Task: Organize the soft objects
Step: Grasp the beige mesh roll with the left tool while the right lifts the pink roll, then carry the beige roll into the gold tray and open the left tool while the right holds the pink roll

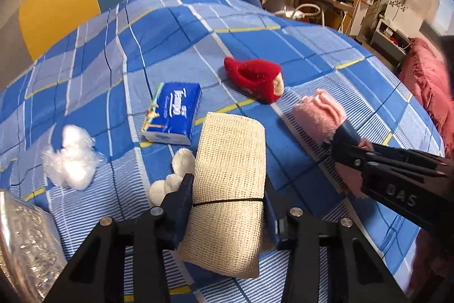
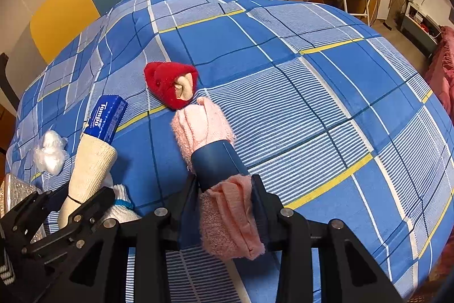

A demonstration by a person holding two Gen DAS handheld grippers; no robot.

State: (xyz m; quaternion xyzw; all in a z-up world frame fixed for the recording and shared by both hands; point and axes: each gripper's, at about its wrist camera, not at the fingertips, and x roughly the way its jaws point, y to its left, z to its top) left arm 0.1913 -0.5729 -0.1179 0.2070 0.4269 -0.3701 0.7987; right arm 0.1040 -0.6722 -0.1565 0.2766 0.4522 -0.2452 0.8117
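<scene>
The left hand-held gripper (image 1: 228, 206) is squeezing a cream bandage roll (image 1: 227, 189) between its two fingers. The roll is lying with its long side pointing away from the camera, toward the middle of the bed (image 1: 283, 53). A thin black band is going around it near the fingers. It is sitting low over the blue checked bed cover.

The right hand-held gripper (image 2: 224, 206) is gripping a pink towel roll (image 2: 218, 161). This roll is also pointing away from its camera, toward a red sock bundle (image 2: 170, 84) just past its far end. A blue sleeve is wrapping around the middle of the pink towel.

A blue tissue pack (image 1: 173, 112) is lying flat on the bed, just beyond the cream roll. A small white fluffy ball pile (image 1: 173, 175) is sitting right beside the left finger. A clear bag of white cotton (image 1: 72, 158) is resting further to the left. A shiny clear tub (image 1: 25, 240) is peeking in at the bottom left corner.
</scene>
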